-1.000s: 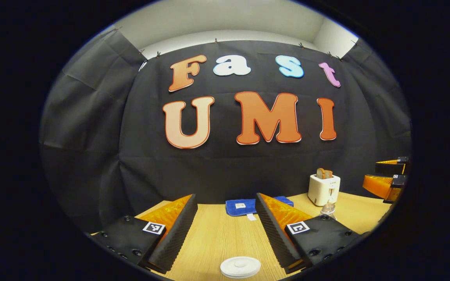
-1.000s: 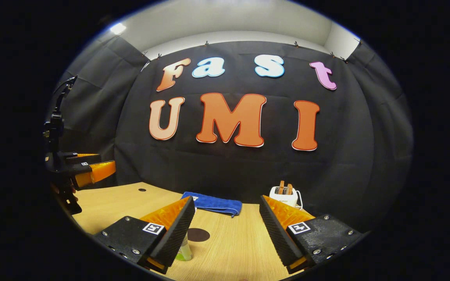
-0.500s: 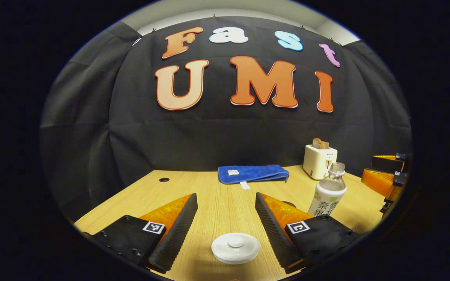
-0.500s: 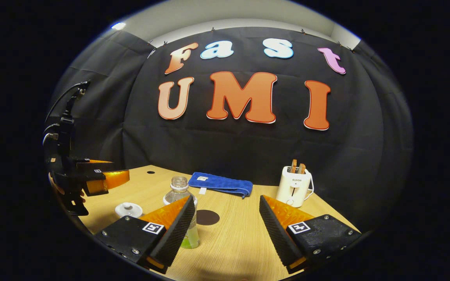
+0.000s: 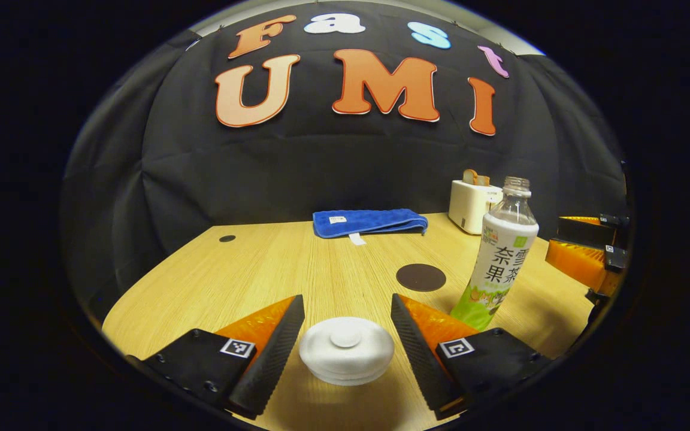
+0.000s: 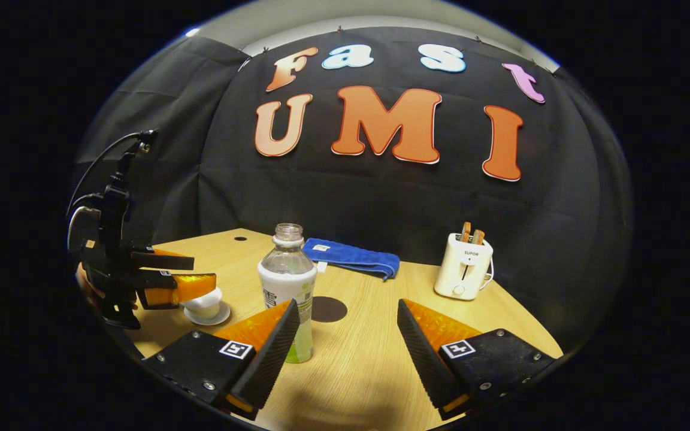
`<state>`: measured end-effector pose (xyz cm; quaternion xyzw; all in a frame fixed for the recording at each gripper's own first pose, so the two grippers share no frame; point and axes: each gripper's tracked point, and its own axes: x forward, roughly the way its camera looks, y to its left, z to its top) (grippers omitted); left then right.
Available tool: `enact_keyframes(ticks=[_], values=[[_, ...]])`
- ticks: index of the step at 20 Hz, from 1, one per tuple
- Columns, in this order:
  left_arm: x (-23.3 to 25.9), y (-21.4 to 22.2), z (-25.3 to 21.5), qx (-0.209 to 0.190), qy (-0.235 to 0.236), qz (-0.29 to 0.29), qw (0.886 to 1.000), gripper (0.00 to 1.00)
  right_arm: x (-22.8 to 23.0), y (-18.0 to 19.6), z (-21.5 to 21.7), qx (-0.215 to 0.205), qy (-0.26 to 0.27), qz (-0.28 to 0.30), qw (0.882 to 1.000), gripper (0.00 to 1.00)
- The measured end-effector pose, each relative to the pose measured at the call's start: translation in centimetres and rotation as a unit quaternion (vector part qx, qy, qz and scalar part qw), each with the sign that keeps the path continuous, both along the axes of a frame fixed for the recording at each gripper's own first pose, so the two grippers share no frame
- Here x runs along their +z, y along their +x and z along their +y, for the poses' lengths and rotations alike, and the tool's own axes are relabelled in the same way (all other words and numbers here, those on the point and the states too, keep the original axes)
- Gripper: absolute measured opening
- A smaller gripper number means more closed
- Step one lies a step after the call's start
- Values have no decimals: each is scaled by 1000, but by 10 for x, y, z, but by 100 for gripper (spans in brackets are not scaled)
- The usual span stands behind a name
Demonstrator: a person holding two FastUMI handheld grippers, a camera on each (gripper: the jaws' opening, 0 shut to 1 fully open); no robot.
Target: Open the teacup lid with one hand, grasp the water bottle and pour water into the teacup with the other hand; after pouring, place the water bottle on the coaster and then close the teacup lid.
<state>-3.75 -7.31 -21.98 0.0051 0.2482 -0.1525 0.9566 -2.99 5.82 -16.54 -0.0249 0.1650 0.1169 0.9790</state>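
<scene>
The white teacup lid (image 5: 346, 350) with its small knob sits between the fingers of my open left gripper (image 5: 345, 305), which straddles it without pressing on it. In the right gripper view, that left gripper (image 6: 198, 272) hovers over the white teacup (image 6: 204, 304) on its saucer. The clear water bottle (image 6: 288, 281) stands upright and uncapped, with a white and green label. It is just left of my open right gripper (image 6: 348, 303), partly behind one finger. The bottle (image 5: 498, 263) rises at the right, near the dark round coaster (image 5: 420, 277).
A folded blue towel (image 5: 369, 221) lies at the back of the wooden table (image 5: 249, 275). A white toaster (image 6: 463, 272) holding toast stands at the back right. The coaster (image 6: 328, 309) lies just beyond the bottle. My right gripper (image 5: 557, 239) shows at the right edge.
Both grippers have tilted down and come lower toward the table. The lid now lies between the left fingers, and the bottle has come into full view beside the right gripper.
</scene>
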Motion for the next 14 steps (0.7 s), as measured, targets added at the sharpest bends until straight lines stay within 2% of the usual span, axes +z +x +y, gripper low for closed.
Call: enact_keyframes(ticks=[3,4,6,8,9,10,12,13,14], values=[[-11,-1,-3,-11,15,0,1000,88,-8,-3,2,7,9,8,1000,98],[-16,-2,-5,-11,15,6,1000,82,-10,-5,2,10,14,12,1000,98],[-25,-2,-4,-5,14,17,1000,82,-12,-6,1,12,17,16,1000,98],[-30,0,-3,2,15,19,1000,67,-15,-5,-2,12,15,15,1000,98],[-26,0,-4,-1,19,15,1000,63,-15,-5,-2,12,15,17,1000,98],[-26,2,-3,5,24,9,1000,66,-17,-4,-2,13,15,18,1000,98],[-23,5,-2,9,25,7,1000,41,-17,-4,1,15,17,20,1000,98],[-22,7,-1,10,24,7,1000,40,-16,-5,2,16,16,21,1000,98],[-25,4,-2,8,26,9,1000,33,-17,-6,3,18,16,22,999,99]])
